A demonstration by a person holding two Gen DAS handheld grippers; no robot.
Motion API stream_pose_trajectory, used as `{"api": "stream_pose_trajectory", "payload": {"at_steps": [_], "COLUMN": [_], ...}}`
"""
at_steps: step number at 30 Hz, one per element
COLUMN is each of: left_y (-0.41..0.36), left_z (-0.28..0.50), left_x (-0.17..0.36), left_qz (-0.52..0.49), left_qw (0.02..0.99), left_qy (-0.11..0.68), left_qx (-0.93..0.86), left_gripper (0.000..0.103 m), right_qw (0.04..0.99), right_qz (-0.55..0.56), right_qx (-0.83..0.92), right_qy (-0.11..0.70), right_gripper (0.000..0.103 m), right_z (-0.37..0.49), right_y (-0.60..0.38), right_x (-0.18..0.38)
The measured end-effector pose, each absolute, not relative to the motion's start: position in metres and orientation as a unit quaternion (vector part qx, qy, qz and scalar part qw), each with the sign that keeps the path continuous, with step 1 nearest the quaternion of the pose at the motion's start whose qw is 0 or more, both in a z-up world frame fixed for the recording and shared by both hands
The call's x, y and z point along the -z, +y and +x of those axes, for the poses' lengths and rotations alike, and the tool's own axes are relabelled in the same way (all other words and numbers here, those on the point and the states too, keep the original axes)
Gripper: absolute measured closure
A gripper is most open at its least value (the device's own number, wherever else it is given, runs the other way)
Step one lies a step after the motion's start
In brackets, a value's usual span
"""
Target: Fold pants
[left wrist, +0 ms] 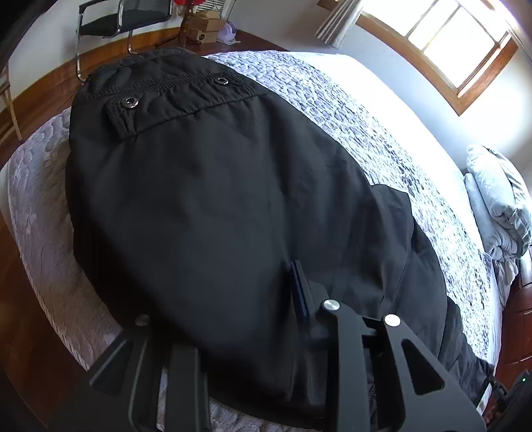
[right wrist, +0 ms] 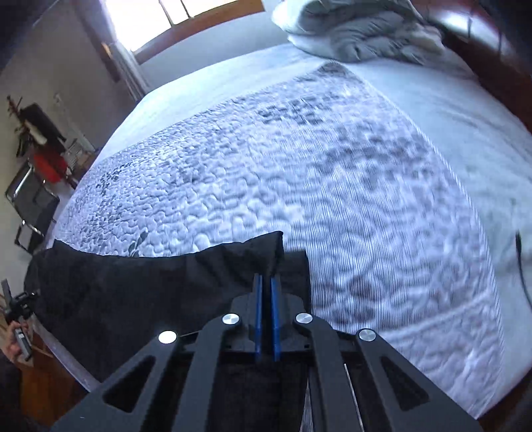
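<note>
Right gripper (right wrist: 266,282): jaws clenched, the two blue pads (right wrist: 274,315) nearly meeting, a thin slit between them. Black cloth of the pants (right wrist: 133,285) runs under and between the fingers; the leg end lies at the tips, so it reads as pinching the hem. Picture is motion-blurred.

Left gripper (left wrist: 266,279): only one dark blue pad (left wrist: 301,289) shows, standing on edge against the fabric. The other finger is buried under black cloth. Jaws stand a little apart with cloth between; whether they actually pinch it I cannot tell.

Pants, from the left gripper: spread flat ahead of the fingers, waistband (left wrist: 173,89) at the far end, two metal snaps (left wrist: 130,102) on it, a flap below the nearer snap. A corner of a lower layer pokes out to the right of the gripper.

Pants, from the right gripper: leg stretches away to the left of the fingers, along the near bed edge, hem just ahead of the tips.

Writing: none legible on pants or gripper.

Surface: bed with pale quilted cover (right wrist: 299,172), pebbled pattern, plain white band on its far side.

Bedding: grey crumpled bundle (right wrist: 365,36) at the far end, well beyond the right gripper's tips.

Room: wood-framed window (left wrist: 462,40), bright; wooden floor (left wrist: 43,89); black chair with metal frame (left wrist: 109,23) beyond the waistband; stacked cardboard boxes (left wrist: 206,26) beside it.

Person: a hand (right wrist: 15,345) at the left edge, holding the other tool's handle.
</note>
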State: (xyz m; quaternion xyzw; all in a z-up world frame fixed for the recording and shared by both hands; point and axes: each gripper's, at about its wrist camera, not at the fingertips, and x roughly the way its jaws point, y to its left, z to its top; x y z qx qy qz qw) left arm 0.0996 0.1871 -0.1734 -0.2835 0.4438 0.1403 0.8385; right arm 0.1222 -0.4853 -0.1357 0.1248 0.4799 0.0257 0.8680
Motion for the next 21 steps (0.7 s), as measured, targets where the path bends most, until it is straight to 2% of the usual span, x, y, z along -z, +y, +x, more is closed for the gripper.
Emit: {"api": "stream_pose_trajectory", "payload": {"at_steps": [3,5,6,7,8,10,13,15,17,21], "left_y": [0.186,0.185,0.184,0.183,0.182,0.181,0.183,0.187,0.198,0.229], "left_z": [0.096,0.096,0.096,0.095,0.094,0.090,0.081,0.071,0.057,0.041], "left_x": [0.175,0.177,0.177,0.177,0.177,0.177,0.175,0.169,0.163,0.162], "left_qz": [-0.290,-0.291,-0.289,-0.285,-0.282,-0.283,-0.286,-0.294,-0.307,-0.333], "left_qw": [0.838,0.837,0.838,0.839,0.840,0.839,0.839,0.840,0.842,0.833], "left_qy": [0.438,0.437,0.438,0.438,0.439,0.442,0.441,0.433,0.416,0.401], "left_qx": [-0.149,-0.153,-0.153,-0.153,-0.152,-0.146,-0.141,-0.143,-0.155,-0.185], "left_gripper": [0.074,0.073,0.072,0.070,0.068,0.063,0.058,0.042,0.037,0.036], "right_qw": [0.838,0.827,0.829,0.830,0.833,0.841,0.836,0.823,0.804,0.770], "right_qz": [0.104,0.107,0.124,0.138,0.153,0.178,0.208,0.238,0.273,0.337], "right_qx": [-0.001,0.002,0.001,-0.004,-0.011,-0.016,-0.023,-0.035,-0.050,-0.071], "right_qy": [0.536,0.552,0.546,0.540,0.532,0.511,0.507,0.515,0.527,0.537], "right_gripper": [0.095,0.084,0.077,0.061,0.054,0.033,0.028,0.024,0.023,0.021], "right_z": [0.143,0.142,0.137,0.132,0.125,0.104,0.071,0.048,0.033,0.011], "right_y": [-0.489,-0.494,-0.498,-0.500,-0.503,-0.508,-0.514,-0.518,-0.520,-0.520], "right_x": [0.162,0.174,0.175,0.174,0.170,0.160,0.157,0.166,0.181,0.214]}}
